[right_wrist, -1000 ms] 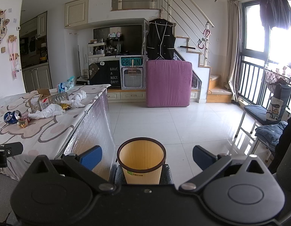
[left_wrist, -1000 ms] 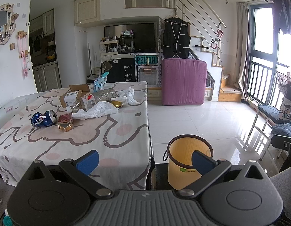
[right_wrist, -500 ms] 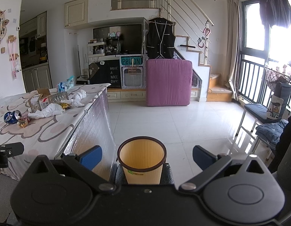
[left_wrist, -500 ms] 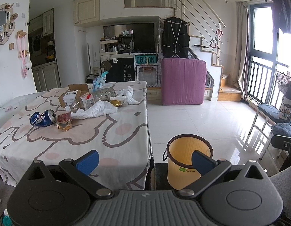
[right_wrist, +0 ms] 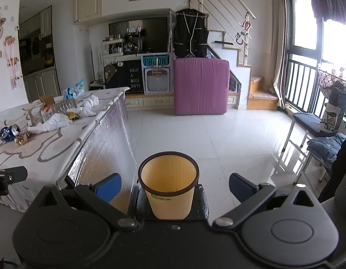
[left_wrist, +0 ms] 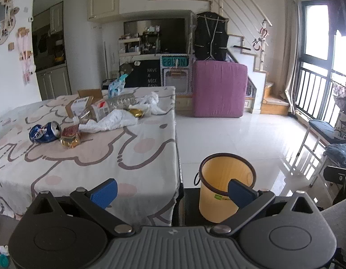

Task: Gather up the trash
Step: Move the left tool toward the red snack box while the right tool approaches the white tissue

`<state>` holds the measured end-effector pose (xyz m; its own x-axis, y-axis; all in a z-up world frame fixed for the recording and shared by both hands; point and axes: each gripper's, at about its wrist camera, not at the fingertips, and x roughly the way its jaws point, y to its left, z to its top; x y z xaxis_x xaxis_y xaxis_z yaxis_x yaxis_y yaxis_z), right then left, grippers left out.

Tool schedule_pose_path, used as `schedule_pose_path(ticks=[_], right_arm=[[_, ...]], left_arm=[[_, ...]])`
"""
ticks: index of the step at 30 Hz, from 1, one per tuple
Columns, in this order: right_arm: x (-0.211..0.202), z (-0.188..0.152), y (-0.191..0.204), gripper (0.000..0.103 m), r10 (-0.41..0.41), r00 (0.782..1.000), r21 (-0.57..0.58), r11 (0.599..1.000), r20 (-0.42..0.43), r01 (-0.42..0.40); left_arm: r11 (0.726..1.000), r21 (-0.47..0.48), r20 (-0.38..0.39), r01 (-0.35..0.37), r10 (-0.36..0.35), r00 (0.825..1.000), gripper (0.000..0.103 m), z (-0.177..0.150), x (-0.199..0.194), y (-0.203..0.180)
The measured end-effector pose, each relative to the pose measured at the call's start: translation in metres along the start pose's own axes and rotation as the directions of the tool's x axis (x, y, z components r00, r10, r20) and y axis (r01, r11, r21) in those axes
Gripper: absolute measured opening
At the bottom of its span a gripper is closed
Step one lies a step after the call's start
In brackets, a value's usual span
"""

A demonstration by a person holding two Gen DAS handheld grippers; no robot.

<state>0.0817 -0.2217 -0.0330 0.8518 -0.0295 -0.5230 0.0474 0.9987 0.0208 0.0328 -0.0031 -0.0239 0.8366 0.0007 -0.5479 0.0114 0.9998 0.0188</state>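
Left tongs (left_wrist: 171,193) spread wide, crushed can (left_wrist: 45,132) on table (left_wrist: 139,157), bin (left_wrist: 225,187) beside.

Table (left_wrist: 132,157) under a white cloth with pink cartoon shapes: a crushed blue can (left_wrist: 44,132) lies on its side, a gold-and-red wrapper (left_wrist: 70,137) touching it, crumpled white plastic (left_wrist: 112,122) just beyond, then a cardboard box (left_wrist: 82,107). Glossy white tiled floor (left_wrist: 240,139) carries the yellow bin (left_wrist: 224,192), just beside the table's corner

White glossy tile floor (right_wrist: 195,134). Purple mattress (right_wrist: 201,86) upright before staircase (right_wrist: 258,89), black vest (right_wrist: 189,35) hanging above. Bright barred window (right_wrist: 307,56) right; kitchen cabinets (left_wrist: 52,67) left.
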Motion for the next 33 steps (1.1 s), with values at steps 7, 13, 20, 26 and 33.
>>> schedule_pose_path(ticks=[7,13,20,26,33], right_arm=[[0.033,0.007,0.013,0.103,0.005,0.999,-0.034,0.999,-0.037,-0.006],[0.072,0.021,0.033,0.103,0.022,0.998,-0.079,0.997,-0.063,-0.027],[0.123,0.043,0.079,0.103,0.082,0.994,-0.147,0.985,-0.068,-0.091],[0.162,0.069,0.128,0.103,0.164,0.984,-0.188,0.966,-0.068,-0.174],[0.201,0.102,0.191,0.103,0.28,0.958,-0.24,0.928,-0.06,-0.286]], left_arm=[[0.997,-0.047,-0.039,-0.059,0.057,0.998,0.103,0.003,0.032,0.022],[0.987,-0.087,-0.071,-0.132,0.126,0.989,0.103,0.007,0.065,0.051],[0.959,-0.141,-0.074,-0.245,0.237,0.969,0.103,0.018,0.108,0.1],[0.931,-0.174,-0.071,-0.321,0.313,0.947,0.103,0.027,0.142,0.139],[0.916,-0.195,-0.084,-0.35,0.34,0.937,0.103,0.038,0.186,0.174]])
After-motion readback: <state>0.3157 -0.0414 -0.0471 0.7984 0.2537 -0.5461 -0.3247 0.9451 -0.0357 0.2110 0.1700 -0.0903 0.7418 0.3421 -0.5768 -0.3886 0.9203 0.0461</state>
